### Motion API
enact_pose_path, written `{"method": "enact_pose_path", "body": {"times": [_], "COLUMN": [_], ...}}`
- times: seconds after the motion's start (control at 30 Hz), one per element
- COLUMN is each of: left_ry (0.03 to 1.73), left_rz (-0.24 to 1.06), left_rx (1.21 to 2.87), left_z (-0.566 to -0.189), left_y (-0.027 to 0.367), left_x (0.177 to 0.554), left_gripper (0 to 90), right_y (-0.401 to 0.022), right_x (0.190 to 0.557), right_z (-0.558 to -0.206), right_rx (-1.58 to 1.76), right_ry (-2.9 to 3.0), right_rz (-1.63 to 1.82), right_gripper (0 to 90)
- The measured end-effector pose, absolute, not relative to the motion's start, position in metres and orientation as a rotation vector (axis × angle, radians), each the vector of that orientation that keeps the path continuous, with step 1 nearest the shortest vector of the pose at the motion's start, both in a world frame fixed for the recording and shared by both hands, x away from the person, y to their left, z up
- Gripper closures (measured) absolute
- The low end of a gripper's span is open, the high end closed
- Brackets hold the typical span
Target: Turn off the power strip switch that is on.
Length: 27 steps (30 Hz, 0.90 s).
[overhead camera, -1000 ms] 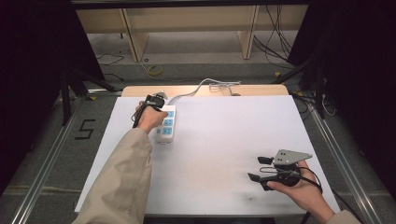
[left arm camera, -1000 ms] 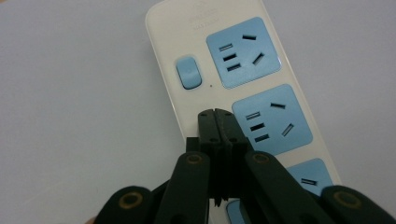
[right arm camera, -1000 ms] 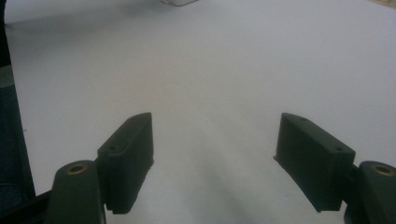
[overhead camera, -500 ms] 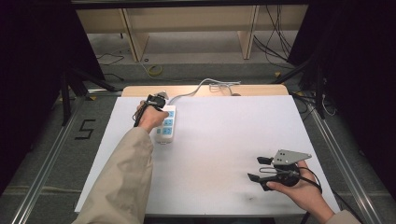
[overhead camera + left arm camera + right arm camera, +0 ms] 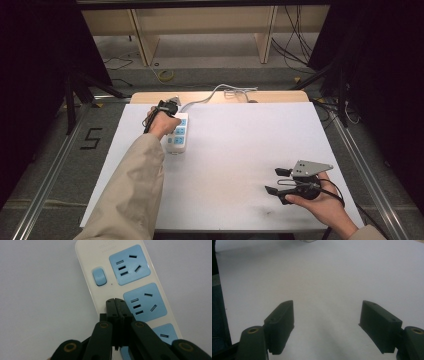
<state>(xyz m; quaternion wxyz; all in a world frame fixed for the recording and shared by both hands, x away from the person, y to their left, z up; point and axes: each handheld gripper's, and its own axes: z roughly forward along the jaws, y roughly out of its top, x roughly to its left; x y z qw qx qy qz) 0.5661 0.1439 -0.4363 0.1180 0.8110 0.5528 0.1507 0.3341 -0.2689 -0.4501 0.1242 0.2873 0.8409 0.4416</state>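
One white power strip [image 5: 120,287] with pale blue faces lies near the far left of the white bench [image 5: 240,150]; the left gripper view shows three blue socket panels and one blue rocker switch [image 5: 99,276] on it, and its white cable [image 5: 220,92] runs off the far edge. Left gripper [image 5: 116,302]: jaws clenched together, holding nothing, tips over the strip's white casing between switch and middle socket. Right gripper [image 5: 274,181]: jaws released and wide apart, low over bare bench near the front right corner, well apart from the strip, with open surface between.
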Motion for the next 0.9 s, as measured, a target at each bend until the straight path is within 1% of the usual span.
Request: {"method": "enact_pose_path", "body": {"times": [0.5,0.9], "left_ry": [1.638,1.636], "left_rz": [0.424,0.444], "left_rx": [2.366,2.388], "left_z": [-0.4368,-0.4369], "left_y": [0.1439,0.1411], "left_x": [0.5676,0.5675], "left_gripper": [90.0,90.0], "right_y": [-0.2683,-0.2678], "right_x": [0.3343,0.3345], "right_z": [-0.4504,-0.4508], "right_rx": [0.836,0.834], "right_ry": [2.456,2.461], "right_rz": [1.286,1.288], "right_gripper": [27.8,27.8]}}
